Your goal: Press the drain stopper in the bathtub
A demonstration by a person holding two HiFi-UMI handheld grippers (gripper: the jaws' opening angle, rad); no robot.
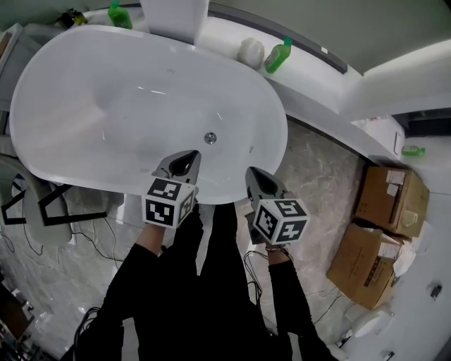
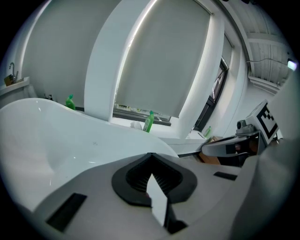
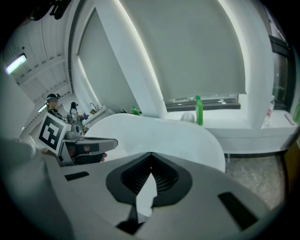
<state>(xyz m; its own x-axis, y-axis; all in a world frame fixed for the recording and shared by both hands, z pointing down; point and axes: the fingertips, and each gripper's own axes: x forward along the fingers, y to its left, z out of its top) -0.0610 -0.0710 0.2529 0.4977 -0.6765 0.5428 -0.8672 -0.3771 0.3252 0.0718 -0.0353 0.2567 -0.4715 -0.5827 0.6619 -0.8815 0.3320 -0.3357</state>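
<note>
The white oval bathtub (image 1: 84, 92) fills the upper left of the head view, and its small round metal drain stopper (image 1: 210, 137) sits on the tub floor near the right end. My left gripper (image 1: 186, 163) hovers over the tub's near rim, a short way below and left of the stopper, jaws closed with nothing between them. My right gripper (image 1: 255, 179) hangs just outside the rim, below and right of the stopper, also shut and empty. The left gripper view shows its shut tips (image 2: 150, 154) over the tub (image 2: 51, 140). The right gripper view shows its own tips (image 3: 151, 153) and the tub (image 3: 154, 133). The stopper is hidden in both.
On the ledge behind the tub stand a green bottle (image 1: 277, 56), a white round object (image 1: 251, 51) and a second green bottle (image 1: 118, 15). Cardboard boxes (image 1: 390, 196) sit on the marble floor at right. Cables (image 1: 91, 236) and a black frame (image 1: 44, 204) lie by the tub's near left side.
</note>
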